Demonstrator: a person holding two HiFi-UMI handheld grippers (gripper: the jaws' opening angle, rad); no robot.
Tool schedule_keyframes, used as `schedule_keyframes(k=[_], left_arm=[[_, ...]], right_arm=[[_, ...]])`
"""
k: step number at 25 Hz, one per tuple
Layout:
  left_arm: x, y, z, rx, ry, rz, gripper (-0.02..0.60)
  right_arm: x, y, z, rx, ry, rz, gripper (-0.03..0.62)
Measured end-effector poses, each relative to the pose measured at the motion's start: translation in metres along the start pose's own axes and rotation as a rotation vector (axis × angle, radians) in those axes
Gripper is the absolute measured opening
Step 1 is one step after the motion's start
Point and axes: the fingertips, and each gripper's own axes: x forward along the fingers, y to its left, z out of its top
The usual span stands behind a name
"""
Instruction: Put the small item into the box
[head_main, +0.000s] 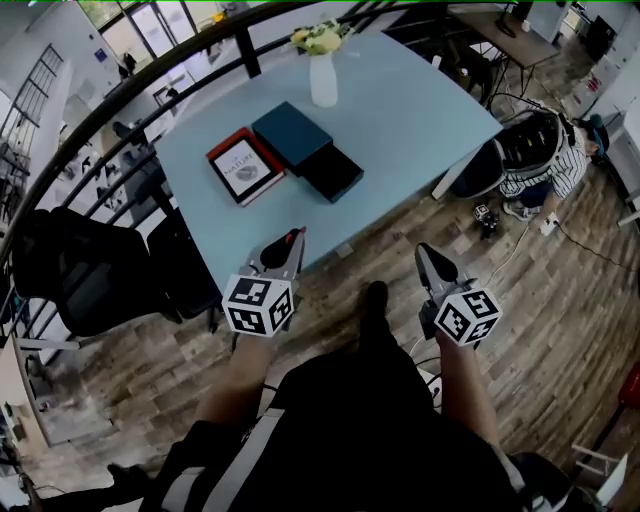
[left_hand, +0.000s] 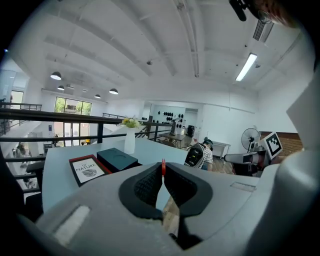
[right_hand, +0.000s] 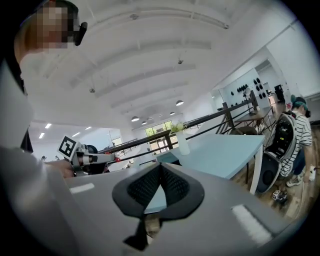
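Pinching a small red item (left_hand: 163, 167), left tongs (head_main: 296, 237) near the box (head_main: 292, 135); right tongs (head_main: 424, 250) closed, empty.

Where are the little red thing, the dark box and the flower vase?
little red thing (left_hand: 163, 168): left gripper view, on its visible top end.
dark box (head_main: 291, 134): head view, on the middle of its teal top.
flower vase (head_main: 323, 82): head view, on its white body.

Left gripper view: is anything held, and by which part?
The left gripper pinches a small red item between its jaw tips. Only a thin edge sticks out above them, so which part is held cannot be told.
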Motion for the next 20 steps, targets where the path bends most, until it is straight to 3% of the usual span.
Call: schedule_keyframes(k=[5,13,20], left_arm=[[0.060,0.016,0.020,-0.015,0.017,0.074,0.018],[0.126,0.025,0.058,-0.033,0.031,0.182,0.018],[0.145,0.037,0.062,-0.041,0.039,0.242,0.018]], right_arm=[[0.060,-0.059,0.016,0.035,0.040,0.071,0.000],[0.138,-0.119,0.063,0.012,0.082,0.210,0.000],[0.178,-0.133,0.067,0.021,0.114,0.279,0.000]])
